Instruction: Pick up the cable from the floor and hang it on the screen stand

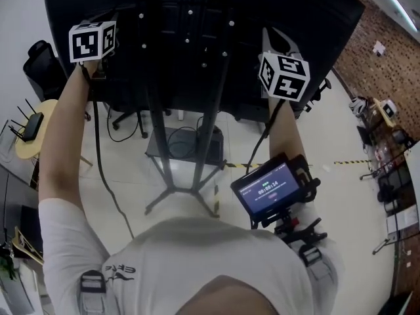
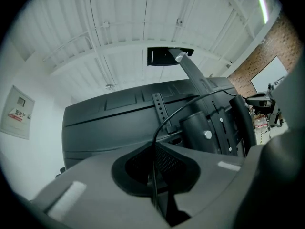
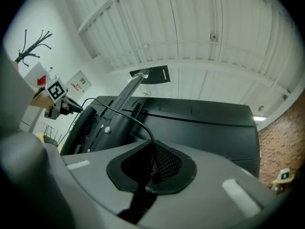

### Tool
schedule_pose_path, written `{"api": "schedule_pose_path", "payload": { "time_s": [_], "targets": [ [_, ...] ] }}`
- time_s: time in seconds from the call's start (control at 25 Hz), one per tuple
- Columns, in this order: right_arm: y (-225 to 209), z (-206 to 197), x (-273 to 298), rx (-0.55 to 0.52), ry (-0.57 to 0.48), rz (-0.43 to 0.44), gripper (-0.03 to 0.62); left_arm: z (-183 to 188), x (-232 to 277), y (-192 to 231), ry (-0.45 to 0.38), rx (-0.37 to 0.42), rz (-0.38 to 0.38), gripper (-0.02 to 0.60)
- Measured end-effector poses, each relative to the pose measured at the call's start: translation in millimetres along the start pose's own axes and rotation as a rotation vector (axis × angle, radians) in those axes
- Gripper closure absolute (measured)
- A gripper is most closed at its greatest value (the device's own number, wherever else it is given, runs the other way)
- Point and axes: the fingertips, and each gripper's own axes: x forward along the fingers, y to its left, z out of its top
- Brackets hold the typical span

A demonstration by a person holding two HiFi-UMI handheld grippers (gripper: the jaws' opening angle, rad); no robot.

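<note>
The big black screen (image 1: pixel 197 18) stands on its metal stand (image 1: pixel 197 130), and I see it from behind and above. Both grippers are raised to the back of the screen, left marker cube (image 1: pixel 92 41), right marker cube (image 1: pixel 283 76). My left gripper (image 2: pixel 155 168) is shut on the thin black cable (image 2: pixel 176 113), which arcs right across the stand's mount (image 2: pixel 205 128). My right gripper (image 3: pixel 150 168) is shut on the same cable (image 3: pixel 128 118), which runs left towards the other gripper (image 3: pixel 57 99). Loose cable hangs from each hand, one length (image 1: pixel 98 149) down to the floor.
A black box (image 1: pixel 190 143) sits on the stand's base. A round stool (image 1: pixel 42 110) carrying a router stands at the left, an office chair (image 1: pixel 39 61) behind it. Striped tape (image 1: pixel 348 162) marks the floor; a brick wall (image 1: pixel 387 64) and cluttered desks are at the right.
</note>
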Motion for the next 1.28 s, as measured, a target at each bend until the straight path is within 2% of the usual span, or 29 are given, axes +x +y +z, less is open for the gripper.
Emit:
{"api": "schedule_pose_path", "payload": {
  "time_s": [0.12,0.28,0.4,0.48,0.92,1.28],
  "targets": [
    [12.2,-1.2,0.4,-0.091,0.039,-0.068,0.565,-7.0,-1.8,9.0,-0.007,0.020,-0.008,0.569],
    [5.1,-3.5,0.6,-0.311,0.112,-0.162,0.563,-9.3,6.4,-4.7,0.016,0.029,-0.021,0.569],
    [5.9,-9.2,1.1,-0.436,0.153,-0.192,0.563,-10.7,9.6,-11.3,0.020,0.035,-0.024,0.571],
    [9.1,-13.0,0.4,-0.475,0.166,-0.198,0.563,-14.0,10.7,-13.9,0.020,0.036,-0.029,0.571],
    [23.2,-31.4,-5.7,-0.475,0.161,-0.170,0.563,-23.7,14.0,-28.6,-0.006,0.045,-0.063,0.571],
    [33.4,-38.4,-3.6,-0.381,0.125,-0.132,0.563,-26.5,13.0,-36.5,-0.041,-0.003,-0.094,0.569]
  ]
}}
